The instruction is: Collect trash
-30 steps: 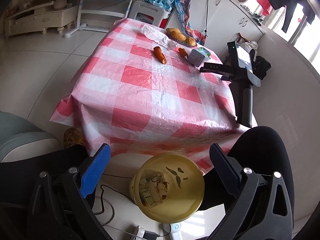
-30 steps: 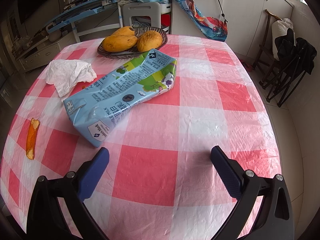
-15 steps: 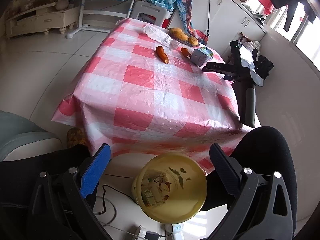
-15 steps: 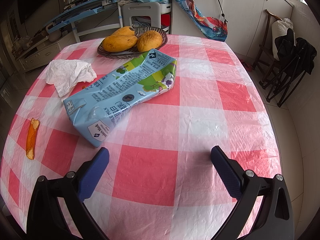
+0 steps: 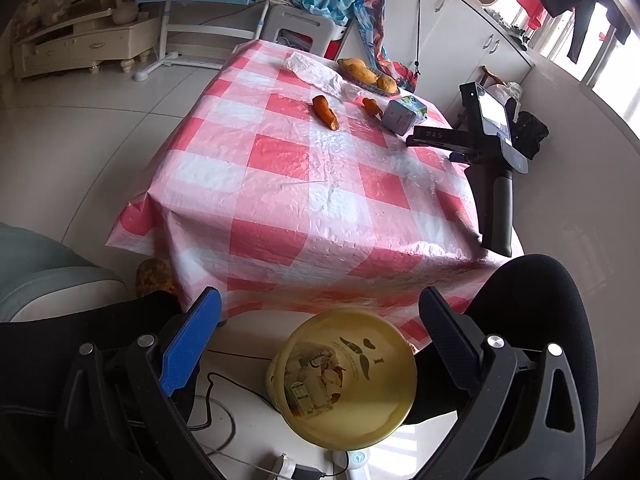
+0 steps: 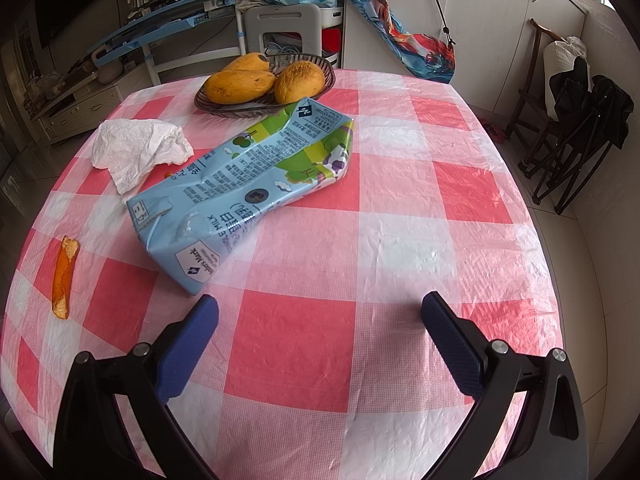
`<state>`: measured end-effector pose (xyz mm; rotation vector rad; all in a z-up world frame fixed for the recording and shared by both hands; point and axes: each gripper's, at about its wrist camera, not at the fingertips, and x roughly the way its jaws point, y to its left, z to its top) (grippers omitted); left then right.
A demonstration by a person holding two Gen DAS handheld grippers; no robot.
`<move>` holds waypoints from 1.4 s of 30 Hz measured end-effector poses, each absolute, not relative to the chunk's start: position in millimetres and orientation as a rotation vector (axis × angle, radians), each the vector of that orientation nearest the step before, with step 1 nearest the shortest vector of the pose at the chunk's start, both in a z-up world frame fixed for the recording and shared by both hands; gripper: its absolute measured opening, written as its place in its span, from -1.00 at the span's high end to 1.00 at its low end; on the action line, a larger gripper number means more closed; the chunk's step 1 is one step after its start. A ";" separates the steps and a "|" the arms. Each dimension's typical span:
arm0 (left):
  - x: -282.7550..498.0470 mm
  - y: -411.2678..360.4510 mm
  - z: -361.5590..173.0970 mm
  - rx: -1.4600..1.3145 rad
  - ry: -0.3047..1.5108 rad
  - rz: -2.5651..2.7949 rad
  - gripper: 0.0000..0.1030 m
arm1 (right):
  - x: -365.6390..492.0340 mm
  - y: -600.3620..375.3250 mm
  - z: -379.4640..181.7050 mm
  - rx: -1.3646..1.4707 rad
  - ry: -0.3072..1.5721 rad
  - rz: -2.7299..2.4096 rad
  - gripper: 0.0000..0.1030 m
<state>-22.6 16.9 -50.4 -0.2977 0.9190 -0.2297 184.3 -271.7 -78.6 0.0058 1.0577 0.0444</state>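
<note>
- Right tool [image 6: 319, 328]: fingers apart, nothing between them, low over the table [image 6: 400, 240], aimed at the milk carton [image 6: 240, 184].
- Left tool [image 5: 320, 320]: fingers apart, empty, held off the table's near edge above the yellow bin [image 5: 348, 376] on the floor between the person's knees.
- Carton: lies on its side, dented, long axis diagonal. Its near end is just ahead of the right tool's left finger [image 6: 188, 344]; its far end nearly reaches the fruit dish [image 6: 264, 80].
- Other trash on the table: crumpled tissue [image 6: 136, 148] just left of the carton, orange peel strip [image 6: 64, 276] well to the left near the edge. A second peel bit sits by the carton in the left view [image 5: 371, 106].
- Bin already holds some packaging; opening faces up, unobstructed.
- Judgement, step in hand: right tool's approach to the carton, not yet in contact.
- Method: shift the tool left and forward so the carton's near end sits centred between the fingers; bite across the narrow width, not along the length.
- The carton looks soft and likely empty, so close gently. A hard squeeze may buckle it further or push out leftover liquid.
- Risk: an end grip leaves a long overhang; lift clear of the tissue and dish before swinging toward the bin.
</note>
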 end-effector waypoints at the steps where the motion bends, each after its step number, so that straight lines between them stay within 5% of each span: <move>1: -22.5 17.1 -49.3 -0.292 0.914 -0.226 -0.86 | 183.8 -271.8 -78.4 0.006 1.058 0.044 -0.88; 27: -30.2 12.0 -30.3 -0.307 0.821 -0.177 -0.86 | 183.1 -271.9 -78.2 0.006 1.058 0.045 -0.88; 42: 77.8 -1.8 7.5 -0.235 0.800 -0.159 -0.86 | 184.8 -271.7 -78.7 0.006 1.057 0.045 -0.88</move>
